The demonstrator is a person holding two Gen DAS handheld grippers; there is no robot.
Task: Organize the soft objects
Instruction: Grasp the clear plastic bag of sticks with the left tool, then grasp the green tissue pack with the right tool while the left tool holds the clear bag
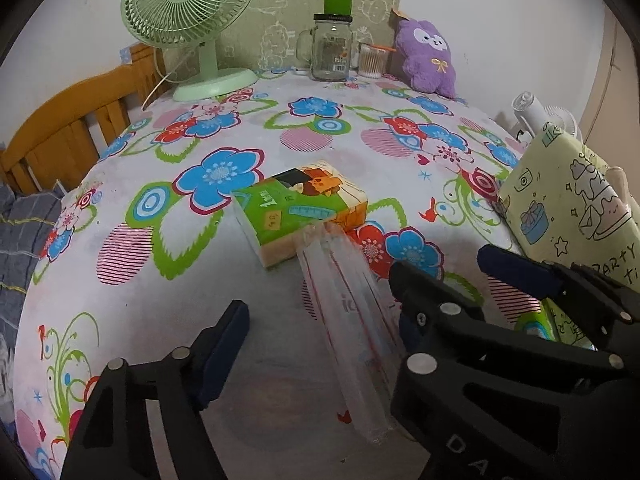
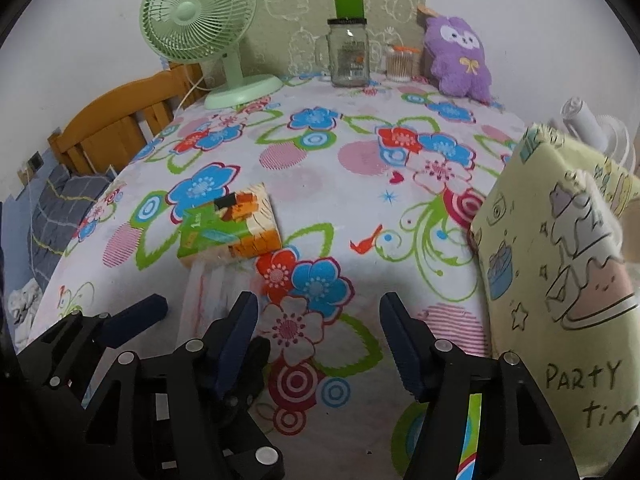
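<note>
On the floral-cloth surface (image 1: 120,208), my left wrist view shows the green-and-orange soft tissue pack (image 1: 304,210) lying flat mid-table, its clear plastic strip (image 1: 348,316) trailing near, between my left gripper (image 1: 320,316) fingers, which are spread wide and pinch nothing. At far right stands the pale yellow cartoon-print fabric bag (image 1: 572,208); a purple plush toy (image 1: 430,60) sits at the far edge.

From the right wrist view, the right gripper (image 2: 318,332) fingers are likewise spread and empty, the pack (image 2: 230,226) left of them, the bag (image 2: 560,264) close on the right. I judge the pack's pickup is in hand; next, I'd close on it, then carry it to the bag.
</note>
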